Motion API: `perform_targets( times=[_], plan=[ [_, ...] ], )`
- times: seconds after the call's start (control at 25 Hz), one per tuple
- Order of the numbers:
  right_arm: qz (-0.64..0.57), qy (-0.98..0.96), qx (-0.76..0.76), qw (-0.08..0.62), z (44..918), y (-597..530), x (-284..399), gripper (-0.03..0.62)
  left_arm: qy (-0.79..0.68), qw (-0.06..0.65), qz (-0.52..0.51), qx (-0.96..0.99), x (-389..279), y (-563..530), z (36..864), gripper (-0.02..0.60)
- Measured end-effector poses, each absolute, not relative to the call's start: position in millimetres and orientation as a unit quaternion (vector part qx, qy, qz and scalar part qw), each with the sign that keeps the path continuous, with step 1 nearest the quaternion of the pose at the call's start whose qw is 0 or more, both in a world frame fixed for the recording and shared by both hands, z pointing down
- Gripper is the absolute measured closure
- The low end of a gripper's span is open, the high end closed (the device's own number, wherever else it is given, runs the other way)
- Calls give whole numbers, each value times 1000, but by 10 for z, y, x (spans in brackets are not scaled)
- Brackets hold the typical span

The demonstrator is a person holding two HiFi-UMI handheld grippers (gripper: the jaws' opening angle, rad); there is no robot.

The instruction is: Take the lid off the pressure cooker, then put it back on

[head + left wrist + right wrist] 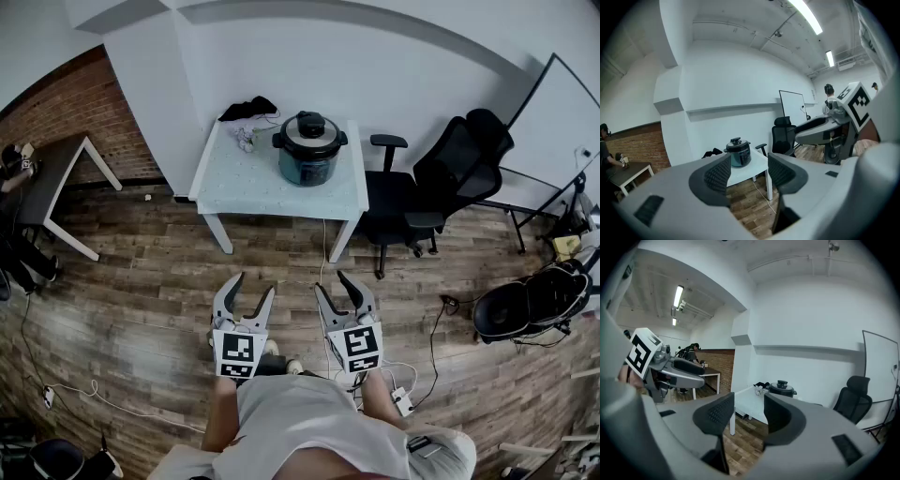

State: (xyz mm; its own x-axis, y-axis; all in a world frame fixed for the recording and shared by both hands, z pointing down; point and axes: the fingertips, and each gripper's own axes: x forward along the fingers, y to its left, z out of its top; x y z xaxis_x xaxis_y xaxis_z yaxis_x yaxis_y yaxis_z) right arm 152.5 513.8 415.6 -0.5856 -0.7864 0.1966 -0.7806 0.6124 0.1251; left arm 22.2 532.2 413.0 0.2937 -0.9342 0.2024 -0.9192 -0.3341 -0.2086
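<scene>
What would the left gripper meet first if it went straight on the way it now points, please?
Probably the white rectangular table, by the dark round metal pressure cooker standing on it; nothing nearer shows, though depth is unclear.

Pressure cooker (309, 150), one; lid (310, 128), one; tables, two: white table (244, 183), dark table (42, 183); office chair (450, 173), one; whiteboard (562, 122), one; dark cloth heap (248, 108), one; grippers, two: left gripper (253, 284), right gripper (332, 281).

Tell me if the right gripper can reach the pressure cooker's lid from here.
Probably not yet. The right gripper, jaws open, hangs over the floor well short of the table where the lid sits on the pressure cooker. Nothing blocks the way; stepping forward should do.
</scene>
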Motion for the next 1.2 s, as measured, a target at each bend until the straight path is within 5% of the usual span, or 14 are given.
perform_targets(
  times=[1.2],
  plan=[
    [-10, -862, 488, 135, 4167, 3483, 1035, 367, 527, 23, -141, -838, -210, 3533, 4181, 337]
  ],
)
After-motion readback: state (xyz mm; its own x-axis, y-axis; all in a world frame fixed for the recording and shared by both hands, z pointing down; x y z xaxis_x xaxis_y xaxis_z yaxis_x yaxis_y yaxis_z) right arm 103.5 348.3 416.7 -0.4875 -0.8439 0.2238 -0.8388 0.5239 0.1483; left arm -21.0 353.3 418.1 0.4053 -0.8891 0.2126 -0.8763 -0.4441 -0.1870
